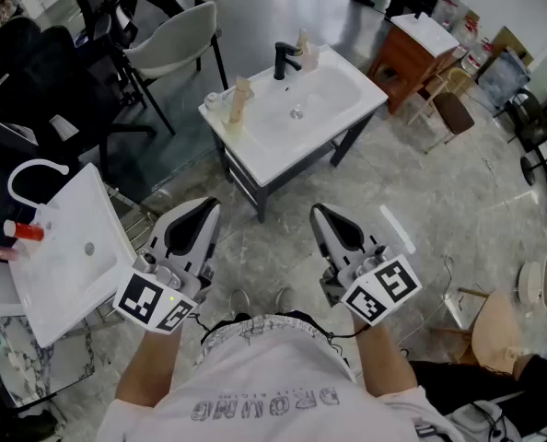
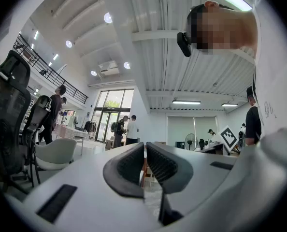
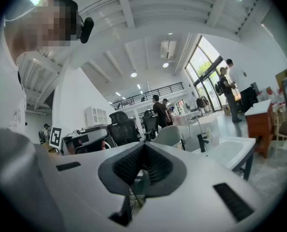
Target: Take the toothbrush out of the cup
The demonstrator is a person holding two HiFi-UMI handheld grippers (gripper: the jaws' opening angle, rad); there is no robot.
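White washstand [image 1: 269, 155] straight ahead, well apart from both grippers, so nothing within reach for now. Left gripper [image 1: 205, 206] and right gripper [image 1: 320, 212] both pinched fully shut, nothing between the jaws in either gripper view. Just held out side by side, tips aimed roughly at the stand.

Can't honestly pick out a toothbrush from this far off. Best guess for the cup: beige upright thing [image 1: 240, 99] on the stand's near-left corner, long axis standing more or less vertical. Second beige upright thing [image 1: 303, 50] at the far edge, just beside the black faucet [image 1: 285, 61]. Could be either one, too small to tell.

Sits forward of the tongs either way. Left gripper probably a touch nearer to the corner one, right gripper more in line with the faucet one. Probably calls for closing in on the stand first, then opening the jaws, then a pull upward along the handle.

Quick count: two grippers, two beige upright things, one faucet, and two basins counting the second basin [image 1: 62, 274] off to the left, with a red thing [image 1: 25, 232] at its rim.
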